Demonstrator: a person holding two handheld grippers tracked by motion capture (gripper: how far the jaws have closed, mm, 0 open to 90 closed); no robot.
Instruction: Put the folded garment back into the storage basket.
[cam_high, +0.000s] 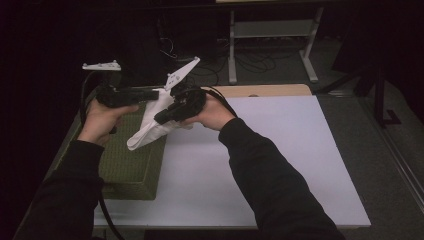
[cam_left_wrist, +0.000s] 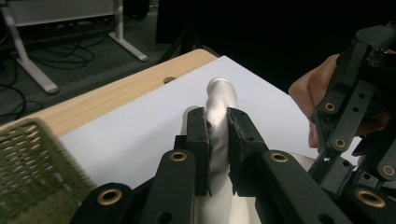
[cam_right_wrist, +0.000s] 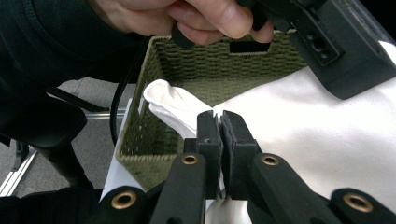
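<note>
A white cloth (cam_high: 149, 126) hangs in the air between both grippers, above the right rim of a green woven basket (cam_high: 131, 170). My left gripper (cam_high: 154, 94) points right and is shut on a fold of the cloth (cam_left_wrist: 219, 100), pinched between its pads. My right gripper (cam_high: 160, 118) points left and down, and is shut on the cloth's edge (cam_right_wrist: 322, 135). One end of the cloth (cam_right_wrist: 170, 100) droops over the basket (cam_right_wrist: 224, 63). The two grippers are close together, and the right gripper (cam_left_wrist: 359, 116) shows at the right edge of the left gripper view.
The basket stands at the left end of a white table top (cam_high: 280, 160). A wooden strip (cam_high: 270, 90) runs along the table's far edge. Beyond it are a metal table frame (cam_high: 272, 35) and cables on the floor. An office chair (cam_right_wrist: 42, 130) stands to the person's side.
</note>
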